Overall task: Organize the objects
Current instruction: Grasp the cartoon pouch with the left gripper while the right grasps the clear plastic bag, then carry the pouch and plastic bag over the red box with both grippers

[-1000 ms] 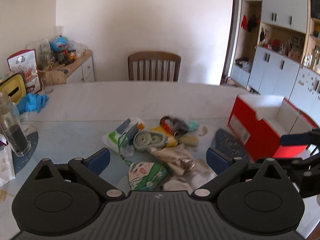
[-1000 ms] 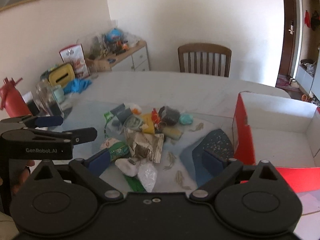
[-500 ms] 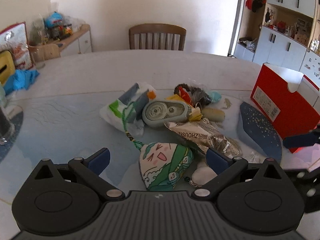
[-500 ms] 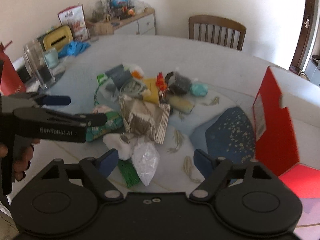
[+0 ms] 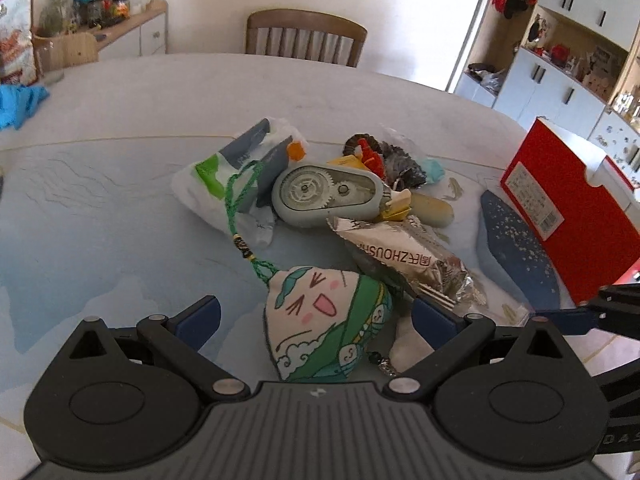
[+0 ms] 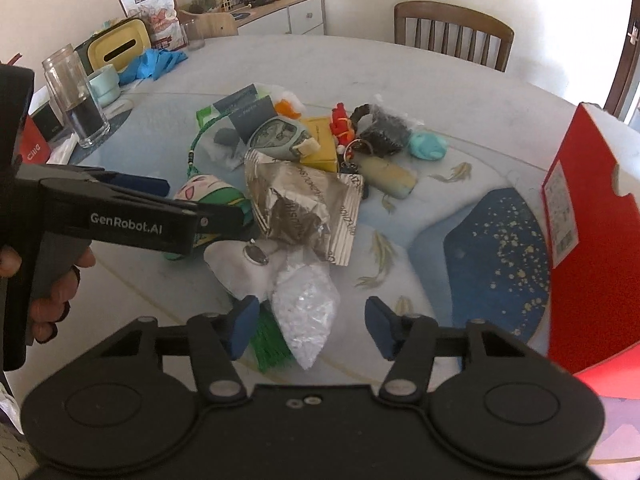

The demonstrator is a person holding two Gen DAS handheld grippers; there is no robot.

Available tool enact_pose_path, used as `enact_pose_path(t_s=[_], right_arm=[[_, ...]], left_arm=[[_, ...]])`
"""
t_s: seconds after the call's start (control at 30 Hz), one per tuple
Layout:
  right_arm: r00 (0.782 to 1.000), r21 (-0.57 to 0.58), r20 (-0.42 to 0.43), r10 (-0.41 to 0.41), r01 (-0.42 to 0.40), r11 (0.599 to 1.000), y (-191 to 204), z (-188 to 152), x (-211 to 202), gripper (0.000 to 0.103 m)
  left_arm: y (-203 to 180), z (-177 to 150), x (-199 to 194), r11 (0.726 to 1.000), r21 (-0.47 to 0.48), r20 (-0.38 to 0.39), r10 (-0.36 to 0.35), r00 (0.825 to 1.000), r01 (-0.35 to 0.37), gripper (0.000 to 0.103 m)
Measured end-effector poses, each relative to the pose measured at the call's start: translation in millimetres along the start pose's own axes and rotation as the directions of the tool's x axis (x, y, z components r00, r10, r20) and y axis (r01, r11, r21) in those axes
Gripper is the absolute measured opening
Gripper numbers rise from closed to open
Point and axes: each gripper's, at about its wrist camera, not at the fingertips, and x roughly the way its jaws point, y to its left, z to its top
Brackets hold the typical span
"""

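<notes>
A pile of small objects lies mid-table. A green and white cartoon pouch with a green cord lies between the open jaws of my left gripper, nothing gripped. It also shows in the right wrist view, where the left gripper straddles it. Beyond lie a grey tape dispenser, a silver foil packet and a white plastic bag. My right gripper is open over a clear bag of white pellets. A red box stands open at the right.
A glass jar, a mint cup, a yellow tissue box and blue gloves stand at the table's left. A wooden chair is at the far side. A sideboard holds clutter.
Both grippers have moved forward and down toward the pile. The left gripper now straddles the cartoon pouch; the right has come in over the pellet bag.
</notes>
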Motion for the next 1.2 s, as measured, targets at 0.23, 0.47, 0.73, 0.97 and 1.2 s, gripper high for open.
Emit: enact_pose_path(t_s=[0.23,0.47,0.73,0.97,1.2], right_arm=[[0.999,0.051,-0.005,0.036,-0.035,0.998,-6,3,4,0.039],[0.999,0.088,-0.009,0.034,-0.033,0.996,-10,3,3,0.021],[1.000,0.128,-0.003,0.011,-0.010,0.992,-13,4,-8,0.019],[1.000,0.172,0.025,-0.015,0.011,0.985,-16,5,-29,0.019],[0.996,0.192,0.074,-0.050,0.035,0.981,-16,7,-62,0.019]], left_arm=[[2,-1,5,0.999,0.002,-0.031,-0.050,0.998,0.050,0.069],[2,-1,1,0.998,0.018,-0.024,-0.060,0.998,0.061,0.059],[-3,6,-13,0.996,0.068,-0.004,-0.055,0.998,0.055,0.055],[-6,18,-41,0.993,0.098,-0.002,-0.065,0.998,0.065,0.055],[-15,37,-75,0.982,0.158,-0.004,-0.101,0.995,0.100,0.055]])
